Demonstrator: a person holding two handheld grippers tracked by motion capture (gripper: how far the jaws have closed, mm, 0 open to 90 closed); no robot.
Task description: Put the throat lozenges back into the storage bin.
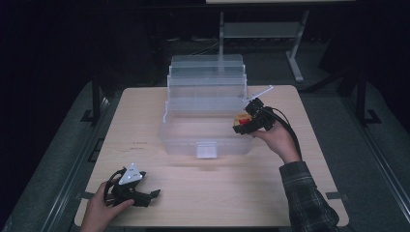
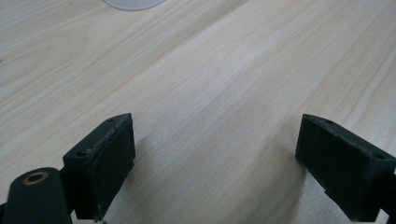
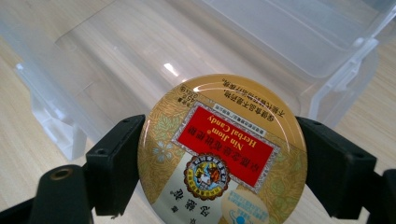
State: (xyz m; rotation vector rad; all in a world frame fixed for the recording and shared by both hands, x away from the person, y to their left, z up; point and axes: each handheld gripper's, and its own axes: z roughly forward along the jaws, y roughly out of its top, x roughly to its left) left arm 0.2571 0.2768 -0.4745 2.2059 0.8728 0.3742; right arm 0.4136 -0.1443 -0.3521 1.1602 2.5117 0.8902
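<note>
Left gripper (image 1: 153, 194) near me, jaws spread, resting on table (image 1: 208, 193) | my right gripper (image 3: 219, 163) pinches candy tin (image 3: 224, 154) over clear box (image 1: 208, 130)

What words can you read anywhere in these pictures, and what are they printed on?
"Nin Jiom Herbal Candy": on the red label of the round gold candy tin, seen upside down, held in the right tongs over the clear plastic box.
Chinese characters on the red label and along the tin's rim: too small to read.
Round emblem and small print below it: blurred.
Faint marks on the table: unreadable.
</note>
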